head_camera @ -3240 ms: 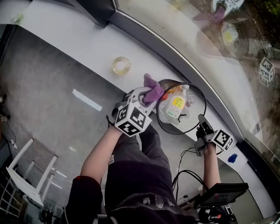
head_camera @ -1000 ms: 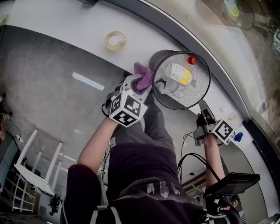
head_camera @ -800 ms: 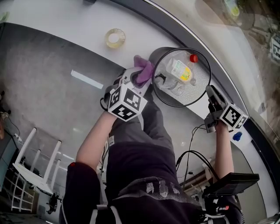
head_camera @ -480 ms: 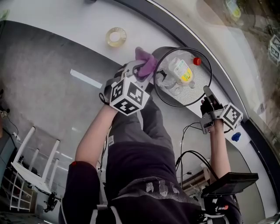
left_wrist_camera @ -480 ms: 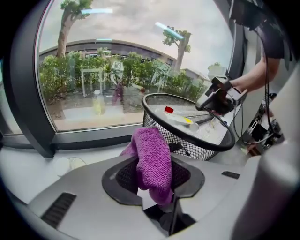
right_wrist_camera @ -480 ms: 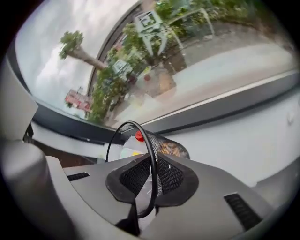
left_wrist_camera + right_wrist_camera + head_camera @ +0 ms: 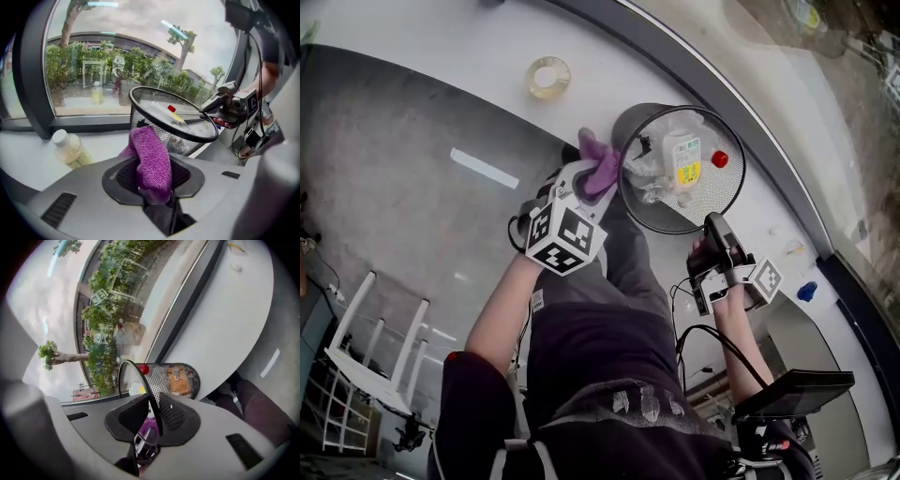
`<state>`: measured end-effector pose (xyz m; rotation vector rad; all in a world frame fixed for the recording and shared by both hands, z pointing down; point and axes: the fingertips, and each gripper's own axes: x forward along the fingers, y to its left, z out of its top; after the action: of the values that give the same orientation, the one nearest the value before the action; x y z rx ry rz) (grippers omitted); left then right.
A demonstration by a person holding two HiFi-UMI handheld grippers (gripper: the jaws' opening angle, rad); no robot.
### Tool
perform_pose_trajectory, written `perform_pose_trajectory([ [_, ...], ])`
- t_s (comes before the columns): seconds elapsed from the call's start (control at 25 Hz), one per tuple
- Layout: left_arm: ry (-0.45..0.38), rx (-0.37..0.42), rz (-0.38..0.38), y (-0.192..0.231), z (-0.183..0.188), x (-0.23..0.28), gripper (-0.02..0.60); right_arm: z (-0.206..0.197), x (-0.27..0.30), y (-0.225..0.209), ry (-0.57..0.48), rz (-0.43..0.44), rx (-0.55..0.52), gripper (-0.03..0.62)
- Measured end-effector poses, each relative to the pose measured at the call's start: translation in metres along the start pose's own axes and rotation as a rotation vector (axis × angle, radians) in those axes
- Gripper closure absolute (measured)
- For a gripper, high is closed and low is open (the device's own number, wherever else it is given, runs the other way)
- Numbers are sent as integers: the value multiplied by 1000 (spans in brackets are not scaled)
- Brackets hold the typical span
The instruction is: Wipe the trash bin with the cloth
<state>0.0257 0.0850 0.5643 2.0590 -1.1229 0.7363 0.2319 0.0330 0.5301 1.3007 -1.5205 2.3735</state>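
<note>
A black mesh trash bin [image 7: 675, 220] stands tilted on the white ledge, with a yellow-labelled bottle [image 7: 682, 159] and a red cap [image 7: 719, 159] inside. My left gripper [image 7: 592, 176] is shut on a purple cloth [image 7: 598, 159], which presses against the bin's left outer wall. In the left gripper view the cloth [image 7: 151, 159] hangs over the jaws just before the bin [image 7: 187, 133]. My right gripper [image 7: 712, 225] is at the bin's near right rim. Its jaws [image 7: 149, 420] are opening, and the thin rim wire [image 7: 136, 373] runs between them with a gap on one side.
A roll of tape [image 7: 547, 77] lies on the white ledge [image 7: 441, 56] to the left of the bin, and a pale bottle [image 7: 70, 150] stands near it. The curved window runs behind. A blue item [image 7: 807, 292], cables and a tablet [image 7: 792, 394] are at the right.
The right gripper came off the rim, swung out to the right, then returned lower and further left on the rim. The bin turned, carrying the red cap rightward and down. The cloth stayed at the left wall.
</note>
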Motion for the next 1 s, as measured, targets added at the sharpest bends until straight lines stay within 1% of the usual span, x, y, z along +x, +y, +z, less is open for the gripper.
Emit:
perform_pose_trajectory([
  [0.04,-6,-35,6,-4,-4,-2,469,-6,1,-2,15,-1,-3,534],
  [0.08,-15,-71,16,-6,-6,-2,469,-10,1,-3,38,-15,-28,534],
  [0.12,-25,-103,26,-7,-8,-2,469,-12,1,-4,67,-42,-82,534],
  [0.16,-34,-130,33,-7,-8,-1,469,-10,-1,-4,97,-81,-168,534],
  [0.2,-41,-150,37,-6,-6,0,469,-5,-3,-3,121,-130,-287,529],
  [0.24,-48,-161,37,-4,-4,1,469,4,-4,2,135,-177,-435,526],
  [0.28,-54,-162,37,-1,0,2,469,14,-3,12,142,-203,-595,513],
  [0.32,-60,-156,40,3,4,3,469,25,0,25,145,-208,-748,494],
  [0.36,-66,-144,46,7,8,3,469,36,4,37,143,-216,-875,485],
  [0.4,-71,-131,56,12,12,4,469,48,9,46,141,-230,-971,482],
  [0.44,-75,-118,69,17,16,4,469,57,15,53,150,-238,-1038,482],
  [0.52,-83,-95,94,27,24,6,469,63,31,66,208,-224,-1107,484],
  [0.56,-88,-87,104,32,28,6,469,61,38,72,236,-215,-1113,491],
  [0.6,-92,-77,111,37,32,7,469,61,42,76,248,-206,-1098,544],
  [0.64,-93,-63,118,42,37,8,469,60,44,78,245,-196,-1057,547],
  [0.68,-90,-42,126,47,40,9,469,59,44,78,237,-177,-987,558],
  [0.76,-81,3,143,54,43,9,469,54,38,70,231,-128,-802,563],
  [0.8,-80,16,146,57,43,9,469,51,33,62,224,-118,-694,563],
  [0.88,-76,34,139,56,42,9,469,41,23,47,200,-87,-473,562],
  [0.92,-68,48,133,52,40,9,469,35,19,41,189,-62,-379,562],
  [1.0,-45,85,116,41,34,8,469,21,13,31,179,-15,-246,560],
])
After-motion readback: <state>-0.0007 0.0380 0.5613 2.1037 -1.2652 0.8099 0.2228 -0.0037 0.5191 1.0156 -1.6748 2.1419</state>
